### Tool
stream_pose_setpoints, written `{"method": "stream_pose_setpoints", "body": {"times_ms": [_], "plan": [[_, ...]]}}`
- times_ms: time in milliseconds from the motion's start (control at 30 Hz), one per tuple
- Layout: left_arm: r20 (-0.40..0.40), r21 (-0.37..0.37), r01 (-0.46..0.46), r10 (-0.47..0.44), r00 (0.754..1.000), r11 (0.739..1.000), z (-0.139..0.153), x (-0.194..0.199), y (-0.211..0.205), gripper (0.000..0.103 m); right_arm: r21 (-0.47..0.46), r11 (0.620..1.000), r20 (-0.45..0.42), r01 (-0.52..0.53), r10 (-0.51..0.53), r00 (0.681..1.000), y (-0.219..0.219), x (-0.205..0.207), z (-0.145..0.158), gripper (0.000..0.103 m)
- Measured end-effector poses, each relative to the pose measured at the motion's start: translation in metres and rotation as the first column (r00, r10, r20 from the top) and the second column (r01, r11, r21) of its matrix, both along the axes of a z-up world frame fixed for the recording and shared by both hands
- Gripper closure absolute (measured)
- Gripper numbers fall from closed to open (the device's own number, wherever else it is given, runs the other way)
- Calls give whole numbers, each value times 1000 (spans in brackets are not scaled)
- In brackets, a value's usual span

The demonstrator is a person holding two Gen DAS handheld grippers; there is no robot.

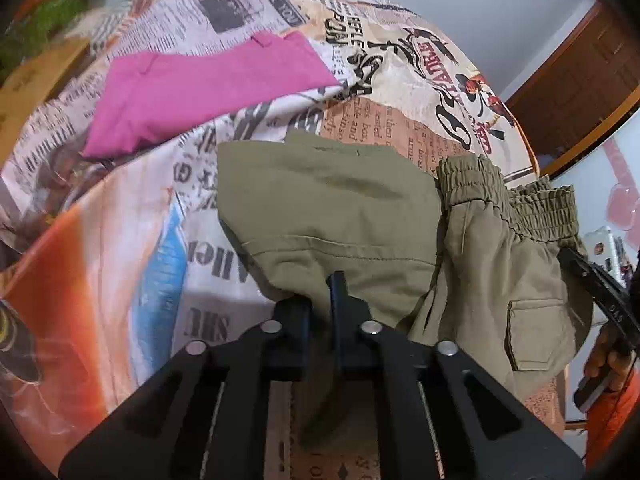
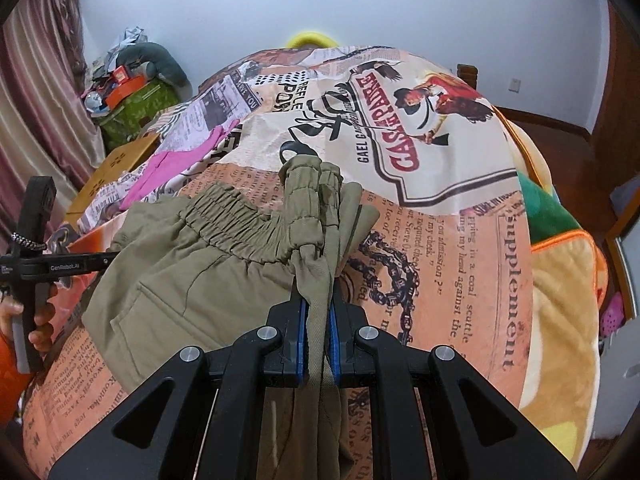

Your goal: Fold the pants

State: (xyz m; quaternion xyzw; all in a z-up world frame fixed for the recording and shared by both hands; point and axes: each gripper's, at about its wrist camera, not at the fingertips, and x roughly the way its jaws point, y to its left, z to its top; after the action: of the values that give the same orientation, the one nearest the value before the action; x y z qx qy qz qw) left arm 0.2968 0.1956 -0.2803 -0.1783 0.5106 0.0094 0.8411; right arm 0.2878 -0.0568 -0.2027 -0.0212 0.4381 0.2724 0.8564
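Left gripper (image 1: 325, 304) pinches olive pants (image 1: 340, 216); right gripper (image 2: 318, 320) pinches their gathered waistband (image 2: 256, 220). The pants lie bunched mid-bedspread (image 2: 460, 240), near its front edge. Bare bedspread extends right and beyond. Pink garment (image 1: 192, 92) lies farther left, apart.

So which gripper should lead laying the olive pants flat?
Probably the right gripper: it pinches the olive pants beside the waistband. The left gripper clamps a plain fabric fold.
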Motion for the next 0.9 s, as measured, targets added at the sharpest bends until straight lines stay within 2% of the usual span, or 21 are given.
{"method": "stream_pose_setpoints", "body": {"times_ms": [100, 267, 367, 500, 767, 900], "plan": [[31, 82, 1, -3, 1000, 997, 14, -1, -7, 100, 11, 1000, 5, 0, 0, 1000, -1, -1, 5, 95], [129, 202, 33, -60, 990, 979, 47, -8, -20, 100, 31, 999, 42, -4, 3, 999, 2, -5, 23, 95], [158, 232, 26, -64, 985, 972, 64, -10, -21, 101, 10, 1000, 92, -26, 25, 995, 10, -10, 35, 95], [201, 234, -2, -46, 979, 972, 84, -14, -11, 101, 16, 999, 139, -46, 44, 989, 21, -10, 56, 95], [269, 279, -64, -14, 963, 958, 128, -18, 25, 101, 34, 996, 224, -82, 72, 972, 59, 6, 88, 95], [295, 305, -106, 12, 955, 947, 144, -12, 49, 101, 61, 994, 237, -88, 71, 969, 84, 21, 92, 95]]}}
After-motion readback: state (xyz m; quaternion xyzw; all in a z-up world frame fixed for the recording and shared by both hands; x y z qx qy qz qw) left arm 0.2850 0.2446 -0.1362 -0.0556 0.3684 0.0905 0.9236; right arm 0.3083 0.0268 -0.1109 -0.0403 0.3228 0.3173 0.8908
